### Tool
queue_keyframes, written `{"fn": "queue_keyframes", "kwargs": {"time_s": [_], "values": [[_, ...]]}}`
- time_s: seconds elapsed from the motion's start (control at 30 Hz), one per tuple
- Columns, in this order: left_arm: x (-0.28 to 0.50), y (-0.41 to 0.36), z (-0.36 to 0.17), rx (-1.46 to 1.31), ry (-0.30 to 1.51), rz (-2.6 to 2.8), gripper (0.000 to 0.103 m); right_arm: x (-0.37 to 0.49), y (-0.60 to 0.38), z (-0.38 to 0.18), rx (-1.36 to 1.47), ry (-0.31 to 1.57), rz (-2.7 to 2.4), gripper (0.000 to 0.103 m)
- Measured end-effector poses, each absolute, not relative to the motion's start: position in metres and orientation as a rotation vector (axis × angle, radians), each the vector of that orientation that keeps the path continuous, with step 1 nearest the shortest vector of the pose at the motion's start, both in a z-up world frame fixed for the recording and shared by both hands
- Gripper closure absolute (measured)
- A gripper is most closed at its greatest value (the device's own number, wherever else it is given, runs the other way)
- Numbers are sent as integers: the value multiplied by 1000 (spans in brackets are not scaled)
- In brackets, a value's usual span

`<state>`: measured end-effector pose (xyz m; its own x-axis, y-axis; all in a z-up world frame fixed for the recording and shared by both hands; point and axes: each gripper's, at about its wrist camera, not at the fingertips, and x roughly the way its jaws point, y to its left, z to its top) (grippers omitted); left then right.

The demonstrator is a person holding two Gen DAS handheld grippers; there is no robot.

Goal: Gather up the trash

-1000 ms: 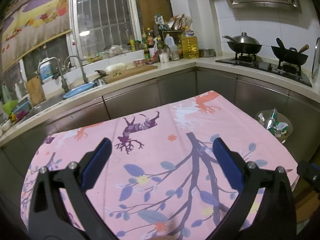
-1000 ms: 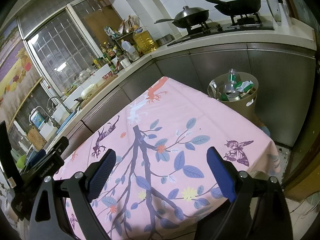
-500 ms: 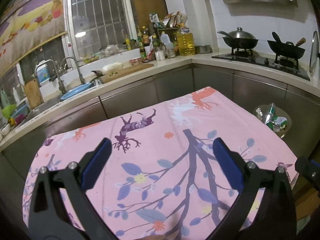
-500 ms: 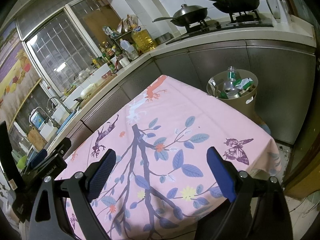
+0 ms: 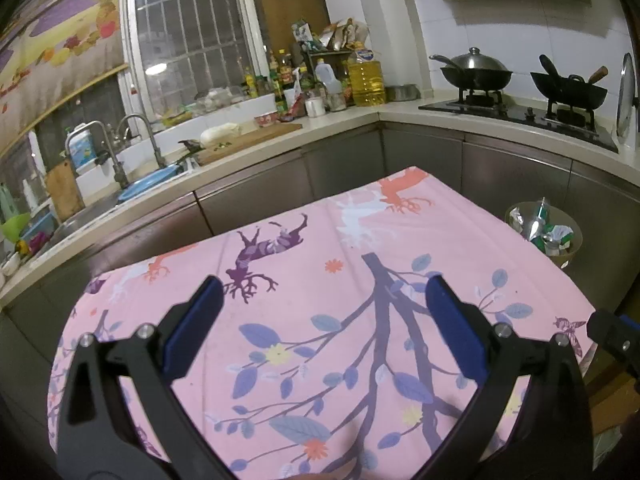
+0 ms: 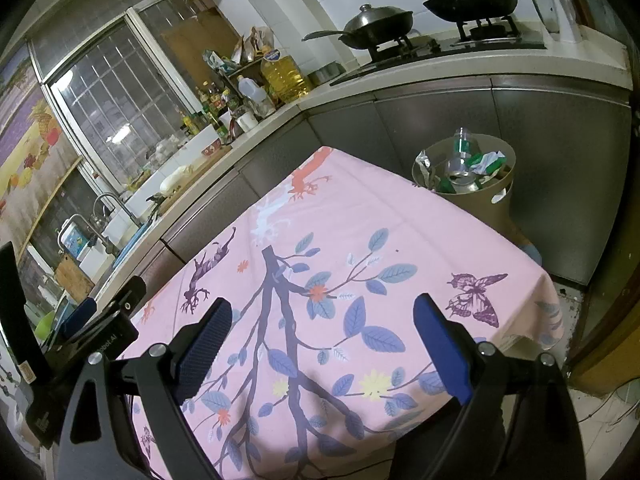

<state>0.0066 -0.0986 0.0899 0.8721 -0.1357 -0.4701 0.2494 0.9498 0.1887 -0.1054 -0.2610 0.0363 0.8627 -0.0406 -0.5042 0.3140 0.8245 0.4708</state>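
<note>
— Trash, crumpled foil, green-and-white wrappers, a clear plastic bottle and a dented can, is seen heaped in the round tan plastic bin, well ahead of the right claw and off to its right, on the floor beside the grey steel cabinet fronts. Is anything gripped?

— Nothing is held. The blue ribbed pads of the right claw are spread wide with only cloth showing between them, and the left claw is spread just as wide and is equally empty.

— What lies beneath them?

— A pink cotton tablecloth printed with purple branches, blue leaves and deer is stretched flat below and ahead of both claws. No loose litter can be made out on it, so collection is judged to be finished or nearly so.

— How should the step in hand be done well?

— The cloth should be scanned from the near hem to the far edge before anything is called done. If a scrap is found, it should be approached from above with the jaws kept wide, then pinched at its bulk, since foil and film are thin, slippery and easily crushed. The soft cloth could be snagged by the pads, so the fabric should not be pressed into. The bin is piled to its rim, so any piece should be released low over the centre, or it may roll off
</note>
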Motion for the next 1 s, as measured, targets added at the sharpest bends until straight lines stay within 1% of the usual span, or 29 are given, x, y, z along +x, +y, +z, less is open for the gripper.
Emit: {"fn": "queue_keyframes", "kwargs": {"time_s": [0.73,1.0], "values": [[9,-100,89,250,468,-204,6,-104,-261,35,578,507,-198,14],[9,-103,86,259,455,-232,6,-106,-256,26,581,512,-200,14]]}}
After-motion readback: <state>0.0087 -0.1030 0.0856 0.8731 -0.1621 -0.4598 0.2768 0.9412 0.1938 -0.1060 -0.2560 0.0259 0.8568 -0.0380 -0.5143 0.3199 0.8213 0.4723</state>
